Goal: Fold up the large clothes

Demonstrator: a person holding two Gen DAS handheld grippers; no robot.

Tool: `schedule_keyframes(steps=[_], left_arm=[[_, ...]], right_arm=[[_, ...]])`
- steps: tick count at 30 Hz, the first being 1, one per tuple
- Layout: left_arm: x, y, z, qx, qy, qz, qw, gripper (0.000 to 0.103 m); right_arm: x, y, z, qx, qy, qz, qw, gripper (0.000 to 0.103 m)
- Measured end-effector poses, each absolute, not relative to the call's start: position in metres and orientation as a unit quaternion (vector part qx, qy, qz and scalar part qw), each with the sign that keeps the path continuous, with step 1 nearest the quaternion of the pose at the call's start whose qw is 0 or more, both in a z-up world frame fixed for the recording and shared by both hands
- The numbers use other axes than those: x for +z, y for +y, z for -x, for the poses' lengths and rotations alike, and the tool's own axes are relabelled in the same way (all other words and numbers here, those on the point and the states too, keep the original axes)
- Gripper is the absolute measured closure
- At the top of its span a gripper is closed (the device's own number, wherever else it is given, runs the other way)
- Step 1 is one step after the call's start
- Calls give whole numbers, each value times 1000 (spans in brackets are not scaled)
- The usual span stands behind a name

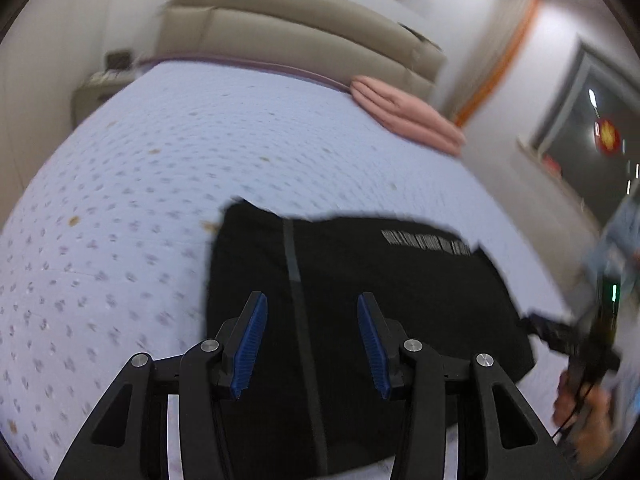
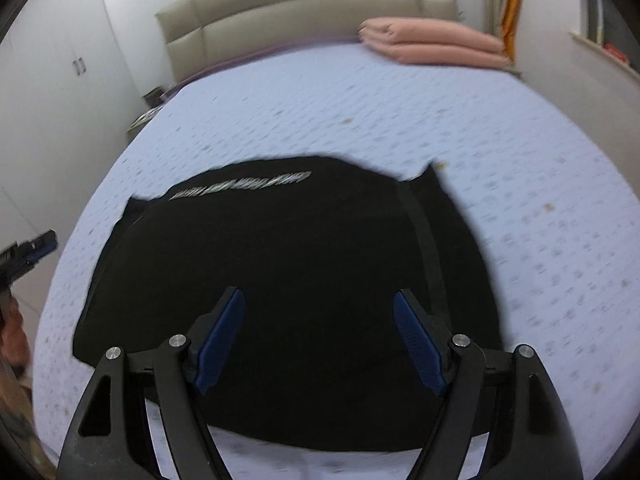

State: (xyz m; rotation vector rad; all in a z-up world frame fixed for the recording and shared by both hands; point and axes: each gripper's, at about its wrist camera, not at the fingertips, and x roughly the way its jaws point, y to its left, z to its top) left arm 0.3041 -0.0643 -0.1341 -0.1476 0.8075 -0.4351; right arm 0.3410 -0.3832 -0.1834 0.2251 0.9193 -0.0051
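A black garment (image 1: 400,292) with a grey stripe and white lettering lies folded into a rough rectangle on the bed; it also shows in the right wrist view (image 2: 288,264). My left gripper (image 1: 312,304) is open and empty, held above the garment's near left part. My right gripper (image 2: 320,300) is open and empty, held above the garment's near edge. The right gripper also appears at the right edge of the left wrist view (image 1: 568,332), and the left gripper at the left edge of the right wrist view (image 2: 36,248).
The bed has a pale lilac dotted sheet (image 1: 160,168) and a beige padded headboard (image 1: 288,32). A folded pink blanket (image 2: 432,46) lies at the far corner. White wardrobes (image 2: 60,80) stand left; a window (image 1: 592,136) is on the right.
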Motion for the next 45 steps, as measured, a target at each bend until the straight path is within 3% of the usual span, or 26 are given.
schedule_keyframes(steps=[6,9,14,19,21,26,28,38,45], left_arm=[[-195,-122,-288,-194,453,-3,870,54],[-219,-122,-294,-170,476,27,863,52],[-214,-130,-289,-156,457,-8,876,52],[-175,-112,-279,-152,386,43,909,48],[-175,-117,-287,-149,393,31,907,45],[-211,-121,-311,-168,428,47,887,42],[-220,-115,-312,-177,430,74,882,42],[-210,-117,-302,-174,431,32,885,42],[-177,-83,-244,-94,395,-19,914,42]], right_arm=[[-229,-345,-353,-18,488,-55,871,24],[-242,-344,-352,-13,497,-70,865,22],[-247,-336,-350,-26,494,-54,868,22],[-199,-350,-367,-33,438,-90,894,24],[-190,-350,-388,-37,431,-92,897,24],[-248,-342,-452,-38,506,-94,856,20],[-258,-344,-453,-38,499,-100,860,18],[-250,-343,-417,-45,479,-113,870,16],[-212,-329,-306,-66,431,-143,888,16]])
